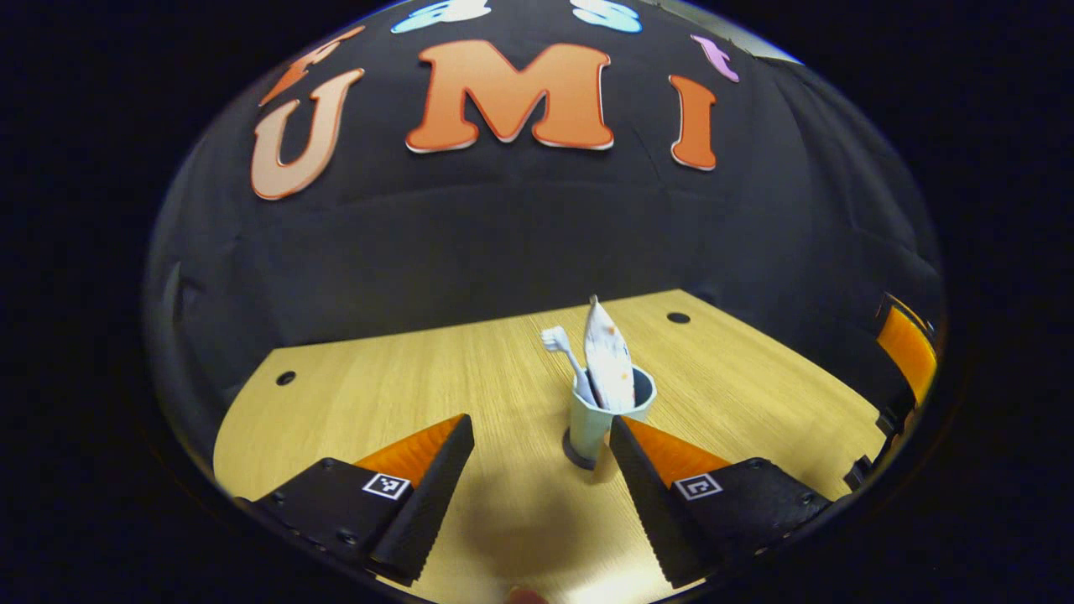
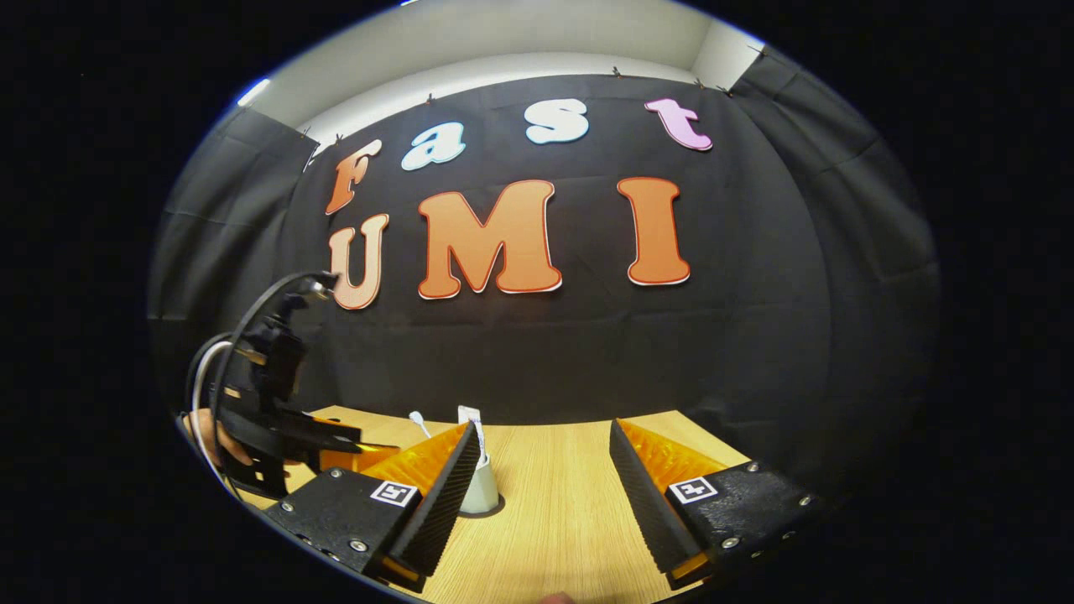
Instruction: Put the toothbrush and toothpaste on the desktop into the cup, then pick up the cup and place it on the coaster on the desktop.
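A light wood-grain table [image 1: 436,377] stands against the booth's black cloth wall [image 1: 503,226], with a pale wall [image 2: 503,42] above the cloth in the right gripper view. Two small dark round holes [image 1: 285,377] sit near the table's far edge, one to each side of the cup.

The cup [image 1: 597,415], pale green, stands upright on a dark round coaster [image 1: 577,453]. Inside the cup, the toothbrush [image 1: 564,351] leans with its white head up, and the toothpaste [image 1: 609,356] tube stands beside it, both rising above the rim.

The left gripper [image 1: 541,436] hangs just short of the cup, jaws wide apart and holding nothing. The right gripper [image 2: 545,440] is likewise spread and empty, with the cup [image 2: 482,491] partly hidden behind one of its fingers.
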The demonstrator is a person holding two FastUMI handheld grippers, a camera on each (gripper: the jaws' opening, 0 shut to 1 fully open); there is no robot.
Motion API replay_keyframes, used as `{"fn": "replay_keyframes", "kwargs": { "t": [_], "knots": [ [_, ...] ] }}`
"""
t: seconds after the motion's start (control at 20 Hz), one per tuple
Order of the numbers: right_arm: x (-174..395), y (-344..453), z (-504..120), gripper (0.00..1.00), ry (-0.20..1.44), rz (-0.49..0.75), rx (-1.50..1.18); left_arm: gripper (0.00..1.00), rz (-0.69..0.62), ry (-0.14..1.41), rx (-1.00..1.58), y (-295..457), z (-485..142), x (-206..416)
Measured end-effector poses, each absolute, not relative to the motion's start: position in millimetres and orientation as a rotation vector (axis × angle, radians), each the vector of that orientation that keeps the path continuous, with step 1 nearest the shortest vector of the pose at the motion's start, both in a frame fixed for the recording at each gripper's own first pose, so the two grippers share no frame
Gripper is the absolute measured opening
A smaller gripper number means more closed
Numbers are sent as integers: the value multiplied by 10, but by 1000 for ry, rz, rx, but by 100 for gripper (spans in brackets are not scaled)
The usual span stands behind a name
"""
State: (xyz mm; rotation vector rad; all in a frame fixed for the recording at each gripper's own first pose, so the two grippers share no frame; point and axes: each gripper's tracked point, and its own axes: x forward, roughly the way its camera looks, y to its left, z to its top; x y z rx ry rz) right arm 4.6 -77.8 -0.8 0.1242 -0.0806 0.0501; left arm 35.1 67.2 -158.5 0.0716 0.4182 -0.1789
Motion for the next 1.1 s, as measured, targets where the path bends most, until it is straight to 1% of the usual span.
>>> {"fn": "replay_keyframes", "kwargs": {
  "t": [0.1,0.25,0.3,0.35,0.55,0.6,0.65,0.75,0.85,0.95,1.1],
  "knots": [
    [66,-659,33,93,-94,42,100,98,-150,341,39,848,-1403,235],
    [80,-430,92,93,-108,54,84,98,-102,265,12,1179,-1197,16],
    [90,-350,110,98,-115,63,77,98,-102,241,21,1254,-1188,-19],
    [113,-259,126,93,-121,72,63,98,-102,195,32,1306,-1156,-46],
    [194,24,164,93,-138,98,16,97,-66,113,26,1561,-1019,-202],
    [209,70,162,98,-137,102,8,98,-50,97,17,1624,-977,-224],
    [223,122,154,93,-137,109,2,98,-40,70,22,1687,-928,-248],
    [226,183,140,93,-141,116,-6,98,-10,19,23,1795,-816,-308],
    [253,240,105,94,-133,127,-18,98,-27,-65,3,1789,-657,-385],
    [274,298,64,94,-119,146,-20,97,-31,-99,10,1802,-632,-446],
    [258,327,66,95,-131,158,-34,98,-12,-104,11,1861,-639,-424]
  ]
}}
